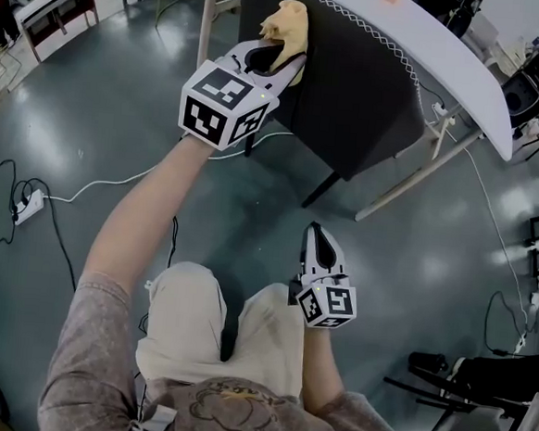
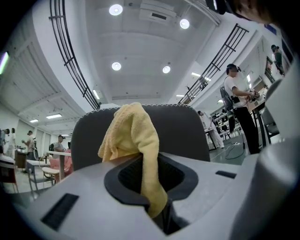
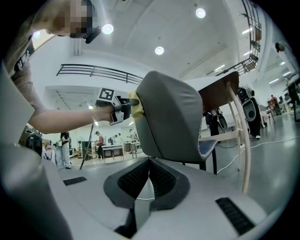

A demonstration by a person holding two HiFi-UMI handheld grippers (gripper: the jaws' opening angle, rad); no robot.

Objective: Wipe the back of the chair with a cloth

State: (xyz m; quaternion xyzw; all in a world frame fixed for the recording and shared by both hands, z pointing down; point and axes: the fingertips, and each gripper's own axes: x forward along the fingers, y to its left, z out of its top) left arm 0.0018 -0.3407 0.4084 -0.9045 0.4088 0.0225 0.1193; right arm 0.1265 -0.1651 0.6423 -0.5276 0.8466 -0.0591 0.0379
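Here the left claw is clamped on a yellow cloth. A strip of the fabric runs down between its closed jaws, and the rest bunches up just beyond their tips. That bunch is pressed against the dark grey chair back, directly ahead of the claw and near the backrest's stitched upper edge. In the head view the arm is stretched forward, with the marker cube nearer the person than the jaws.

The right claw has its jaws together with nothing between them. It is held low and well apart from the chair, just in front of the person's knees, and points toward the backrest. From its own view the chair back rises ahead of and above it, with the left claw and cloth at the backrest's edge, up and to the left.

Beyond the chair, a white surface on pale legs overhangs the seat side. Under both claws lies a grey floor, where a white cable runs to a power strip, off to the left of the left claw. Further out, people stand about the hall.
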